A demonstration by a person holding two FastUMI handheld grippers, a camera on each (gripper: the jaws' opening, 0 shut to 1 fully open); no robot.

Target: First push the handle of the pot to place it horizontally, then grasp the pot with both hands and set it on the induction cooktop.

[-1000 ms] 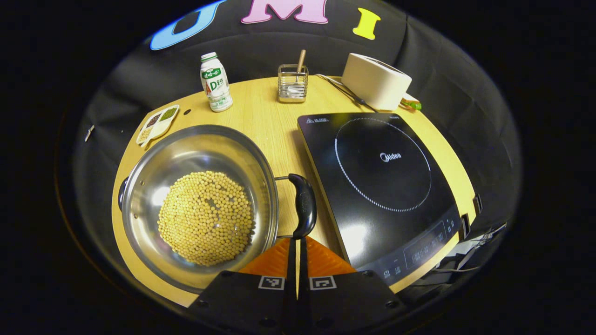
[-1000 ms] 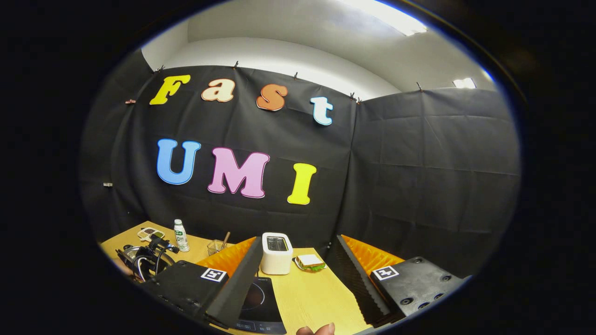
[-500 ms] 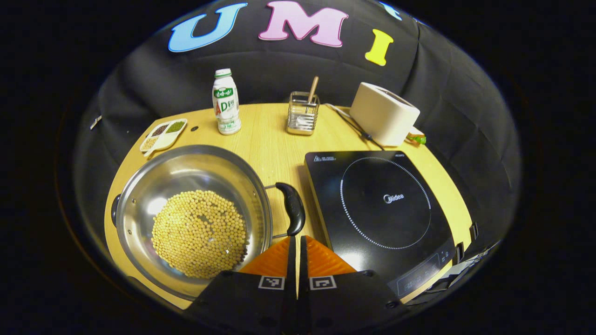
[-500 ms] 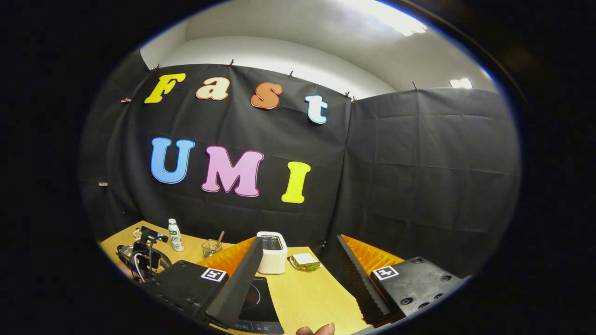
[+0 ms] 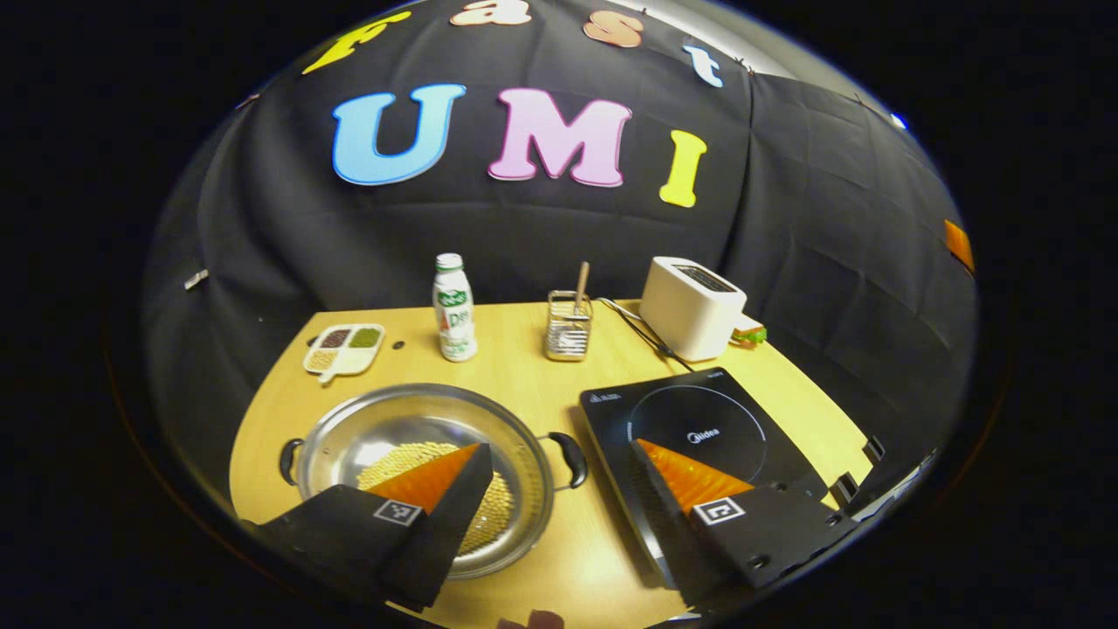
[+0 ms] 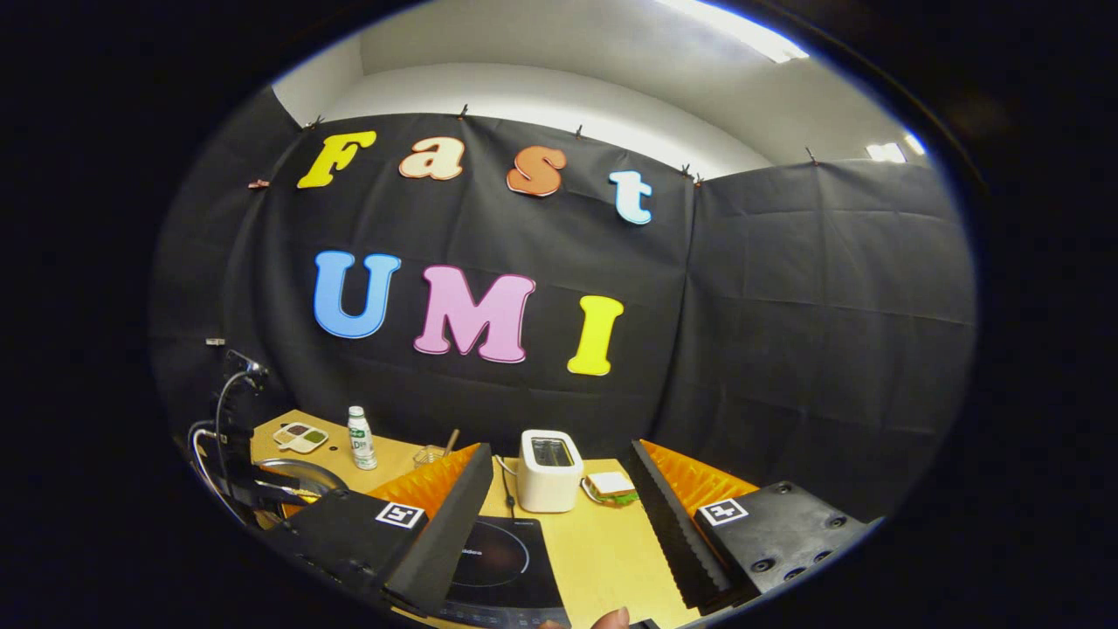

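Steel and shallow, the pot (image 5: 428, 467) is seen on the left part of the wooden surface (image 5: 524, 384) in the left gripper view, with yellow beans (image 5: 410, 456) heaped in it. Its right handle (image 5: 569, 459) lies level, pointed toward the induction cooktop (image 5: 699, 428), which is set just beside it to the right; pot and cooktop are apart. A second handle (image 5: 288, 460) is seen on the pot's left side. The left tongs (image 5: 559, 450) are spread wide and released, held above the surface, with one finger seen over the pot and the other over the cooktop; nothing is gripped. Behind are placed a divided dish (image 5: 344, 348), a bottle (image 5: 454, 308), a wire holder (image 5: 569, 328) and a toaster (image 5: 693, 307). In the right gripper view the right tongs (image 6: 559, 459) are likewise parted and empty, raised toward the wall, with the cooktop (image 6: 498, 563) below them and the toaster (image 6: 548, 470) beyond.
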